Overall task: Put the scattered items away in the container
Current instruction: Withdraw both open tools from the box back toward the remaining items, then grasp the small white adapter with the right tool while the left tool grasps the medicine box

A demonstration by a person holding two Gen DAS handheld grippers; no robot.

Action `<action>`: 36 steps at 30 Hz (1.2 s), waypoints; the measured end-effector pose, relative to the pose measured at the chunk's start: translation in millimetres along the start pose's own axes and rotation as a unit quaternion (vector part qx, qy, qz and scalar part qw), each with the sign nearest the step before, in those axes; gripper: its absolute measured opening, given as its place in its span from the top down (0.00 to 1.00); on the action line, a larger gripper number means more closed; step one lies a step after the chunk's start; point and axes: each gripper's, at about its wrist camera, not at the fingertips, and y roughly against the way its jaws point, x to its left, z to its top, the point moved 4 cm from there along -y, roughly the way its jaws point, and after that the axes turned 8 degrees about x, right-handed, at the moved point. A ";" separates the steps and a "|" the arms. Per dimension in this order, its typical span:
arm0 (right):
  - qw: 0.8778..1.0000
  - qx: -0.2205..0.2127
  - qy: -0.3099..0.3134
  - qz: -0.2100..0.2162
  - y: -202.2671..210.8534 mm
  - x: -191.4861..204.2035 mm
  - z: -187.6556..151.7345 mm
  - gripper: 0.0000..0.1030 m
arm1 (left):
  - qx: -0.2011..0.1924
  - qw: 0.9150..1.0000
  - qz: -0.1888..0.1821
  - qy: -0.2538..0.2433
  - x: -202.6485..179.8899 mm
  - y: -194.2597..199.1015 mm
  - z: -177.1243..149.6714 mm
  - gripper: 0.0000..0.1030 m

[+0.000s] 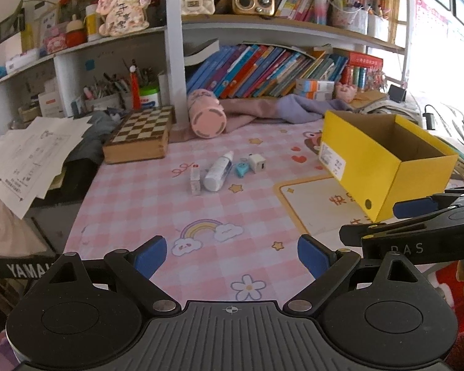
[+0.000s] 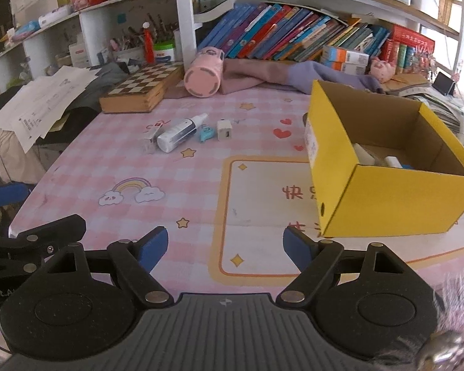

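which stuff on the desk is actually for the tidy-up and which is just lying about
For the job:
- open yellow cardboard box
- white spray bottle
- small white cube charger
- small turquoise trinket
- small grey tube

Just lying about:
- wooden chessboard case
- pink cylindrical cup
- loose printed papers

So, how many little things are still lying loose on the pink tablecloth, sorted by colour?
White: 2, a white plastic spray bottle and a white cube-shaped charger plug
Turquoise: 1, a small turquoise plastic gadget
Pale grey: 1, a small pale boxed stick with a red tip
Total: 4
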 end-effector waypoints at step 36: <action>0.999 0.018 0.038 0.022 -118.8 -15.3 127.7 0.22 | 0.029 0.997 0.051 0.044 35.8 -112.8 79.7 0.09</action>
